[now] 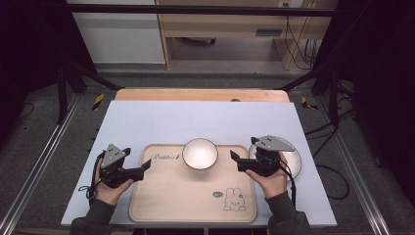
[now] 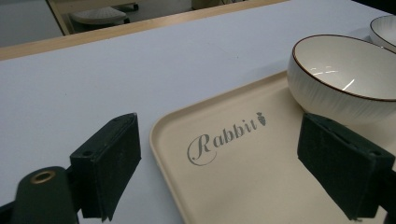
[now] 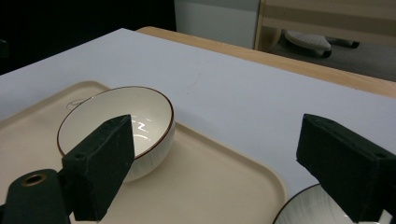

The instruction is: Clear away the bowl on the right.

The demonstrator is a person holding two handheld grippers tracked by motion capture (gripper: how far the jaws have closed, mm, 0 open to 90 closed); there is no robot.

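We hold both tongs released: left gripper (image 1: pixel 145 165) at the tray's (image 1: pixel 191 205) nine o'clock, right gripper (image 1: pixel 236 157) at three, seemingly flanking the bowl (image 1: pixel 200 153) at twelve for lifting.

A bowl (image 1: pixel 199 153) sits on the tray's (image 1: pixel 171 196) far edge, seemingly another bowl (image 1: pixel 293 159) right.

A laboratory recording station is indicated. The table (image 1: pixel 147 117), covered by a pale sheet, is enclosed by a black frame (image 1: pixel 195 10) and dark curtains at both frame edges. Cables (image 1: pixel 298 44) are seen at upper right, beside wooden furniture (image 1: pixel 220 24).
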